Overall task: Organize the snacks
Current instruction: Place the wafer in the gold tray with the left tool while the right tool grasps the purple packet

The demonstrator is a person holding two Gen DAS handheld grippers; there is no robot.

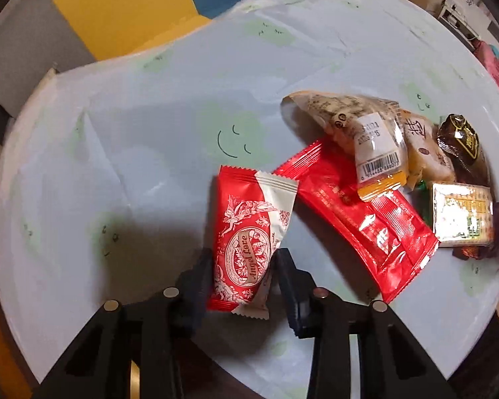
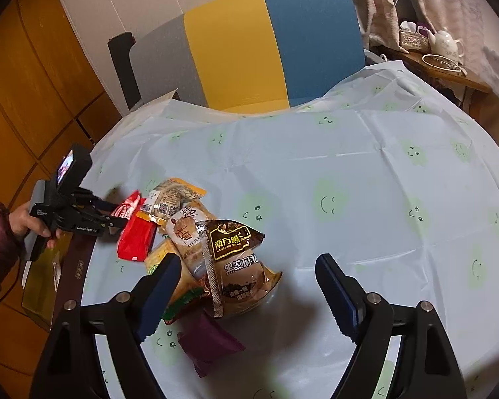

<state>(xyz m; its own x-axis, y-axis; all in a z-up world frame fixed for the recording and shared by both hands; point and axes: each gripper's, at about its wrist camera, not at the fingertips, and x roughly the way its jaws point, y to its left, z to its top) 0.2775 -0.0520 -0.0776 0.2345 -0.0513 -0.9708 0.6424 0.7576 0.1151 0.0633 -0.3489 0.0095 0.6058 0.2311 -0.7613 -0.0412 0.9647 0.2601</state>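
A home: teapot (image 2: pixel 445 42) on side table (image 2: pixel 449 73), colourful chair (image 2: pixel 272 50), curtains (image 2: pixel 449 0).

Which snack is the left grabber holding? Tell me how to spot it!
On the pale blue tablecloth, look left of the snack pile. Between the left gripper fingers sits the red-and-white packet, the only one reading "Angel Love".

"Angel Love" on red-white packet (image 1: pixel 246 242); possibly "GenRobot.AI" on left gripper (image 2: pixel 116 224)
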